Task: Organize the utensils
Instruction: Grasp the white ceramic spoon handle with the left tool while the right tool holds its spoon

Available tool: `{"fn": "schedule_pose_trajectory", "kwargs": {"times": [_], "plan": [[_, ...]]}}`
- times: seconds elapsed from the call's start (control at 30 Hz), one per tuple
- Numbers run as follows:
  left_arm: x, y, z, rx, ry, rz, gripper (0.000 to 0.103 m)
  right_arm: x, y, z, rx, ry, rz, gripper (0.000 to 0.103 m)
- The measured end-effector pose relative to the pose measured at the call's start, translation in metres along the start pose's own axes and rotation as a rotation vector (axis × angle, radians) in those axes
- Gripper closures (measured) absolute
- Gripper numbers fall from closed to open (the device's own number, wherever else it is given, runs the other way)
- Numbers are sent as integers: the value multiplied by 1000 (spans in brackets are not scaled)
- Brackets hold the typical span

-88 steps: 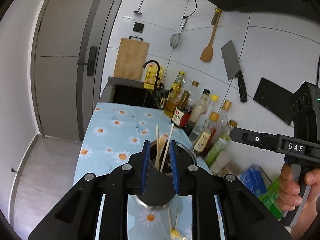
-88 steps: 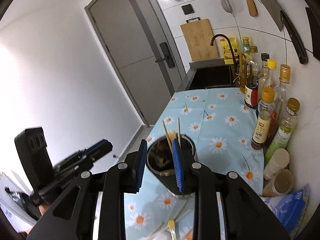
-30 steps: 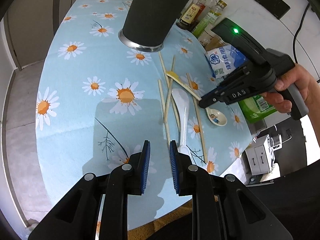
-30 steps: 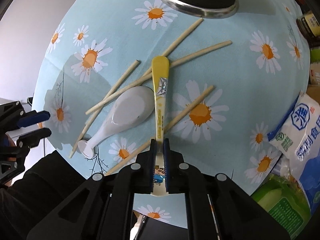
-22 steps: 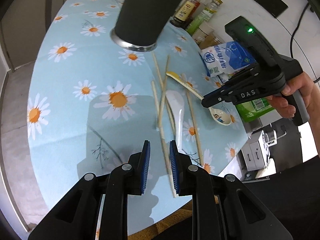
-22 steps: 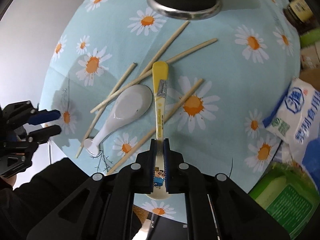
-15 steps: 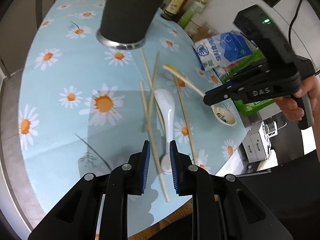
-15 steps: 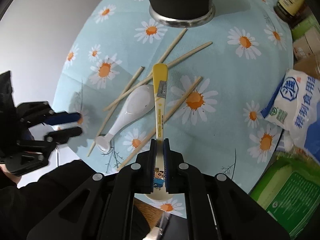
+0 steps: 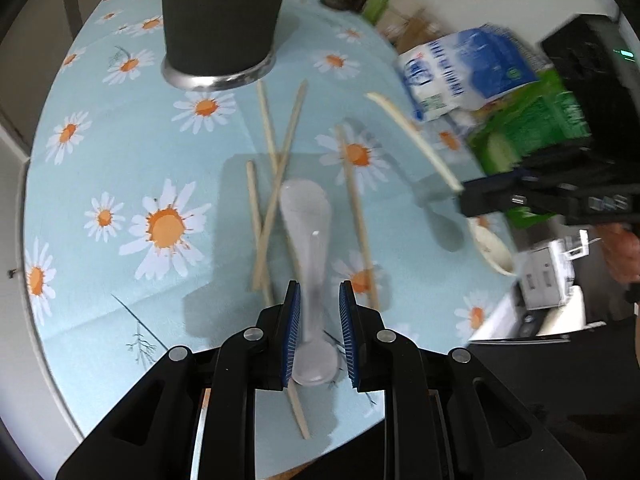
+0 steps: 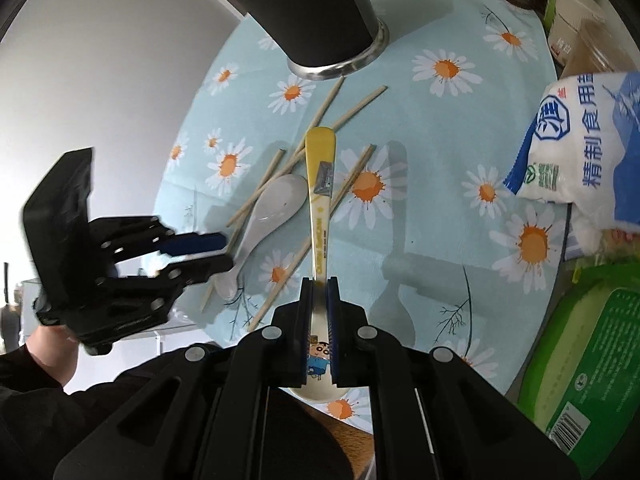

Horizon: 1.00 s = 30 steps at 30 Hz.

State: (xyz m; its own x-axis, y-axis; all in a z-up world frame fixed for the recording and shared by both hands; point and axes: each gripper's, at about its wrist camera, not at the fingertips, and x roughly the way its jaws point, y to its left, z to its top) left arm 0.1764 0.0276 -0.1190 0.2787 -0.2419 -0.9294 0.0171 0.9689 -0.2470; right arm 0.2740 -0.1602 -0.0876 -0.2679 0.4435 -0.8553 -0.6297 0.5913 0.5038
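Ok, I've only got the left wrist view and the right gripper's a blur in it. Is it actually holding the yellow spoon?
Observer: Yes. The right wrist view shows the right gripper shut on the yellow spoon, just above its bowl.
Operator: Any markings on it?
Observer: A cartoon figure on the bowl, between the pads, and lettering along the handle.
Operator: And how does my left gripper look from there?
Observer: Seen side-on, the left gripper has its fingertips at the handle end of the white spoon.
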Motion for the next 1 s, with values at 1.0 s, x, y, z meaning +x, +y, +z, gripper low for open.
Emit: {"fn": "schedule_pose_trajectory", "kwargs": {"times": [1.0], "plan": [[45,-30,43,-50,145,273,84,-46,-23,-35,-70,-73,156,95]]}}
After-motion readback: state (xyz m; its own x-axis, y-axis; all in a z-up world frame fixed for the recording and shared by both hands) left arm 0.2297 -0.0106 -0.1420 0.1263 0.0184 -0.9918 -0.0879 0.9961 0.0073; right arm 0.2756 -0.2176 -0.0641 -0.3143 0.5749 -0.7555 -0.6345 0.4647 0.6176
